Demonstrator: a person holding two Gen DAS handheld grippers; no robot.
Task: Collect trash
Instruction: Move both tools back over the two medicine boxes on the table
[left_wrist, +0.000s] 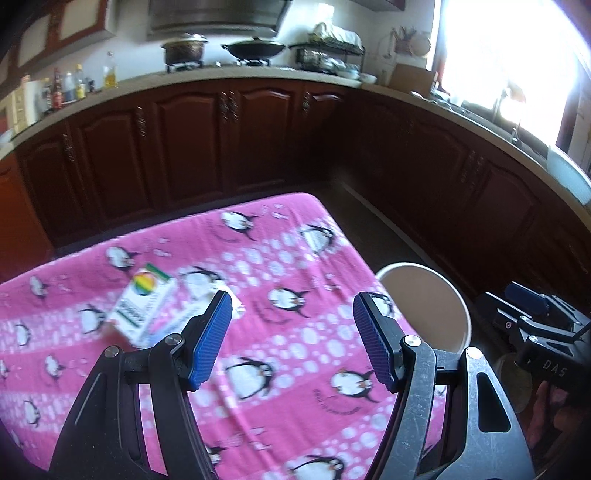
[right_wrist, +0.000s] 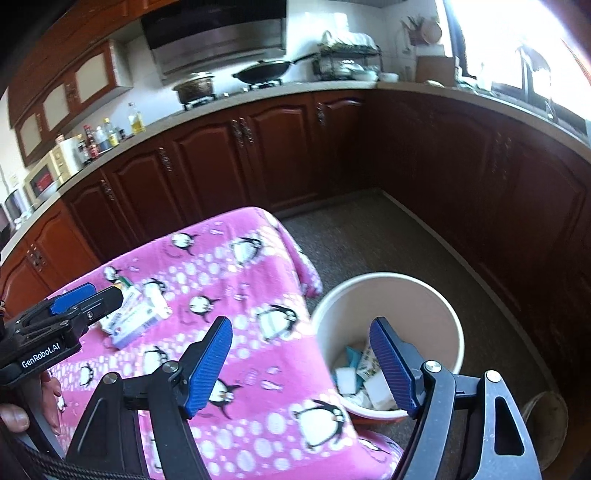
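Observation:
A white carton with a rainbow disc (left_wrist: 142, 310) lies on another pale box on the pink penguin tablecloth (left_wrist: 295, 258); the right wrist view shows the same boxes (right_wrist: 136, 317). My left gripper (left_wrist: 291, 306) hovers open above the cloth, nothing between its blue pads, and the boxes sit just beyond its left finger. A beige bin (right_wrist: 406, 306) stands on the floor by the table's right edge, with several pale wrappers and cartons (right_wrist: 362, 373) at its bottom. My right gripper (right_wrist: 301, 332) is open and empty over the table edge and bin.
Dark wooden cabinets (left_wrist: 229, 147) with a pale counter run round the far side and the right. Brown floor (right_wrist: 369, 236) lies between table and cabinets. A person's hand (right_wrist: 14, 417) holds the left gripper (right_wrist: 99, 299). A round stool (right_wrist: 546, 417) stands right of the bin.

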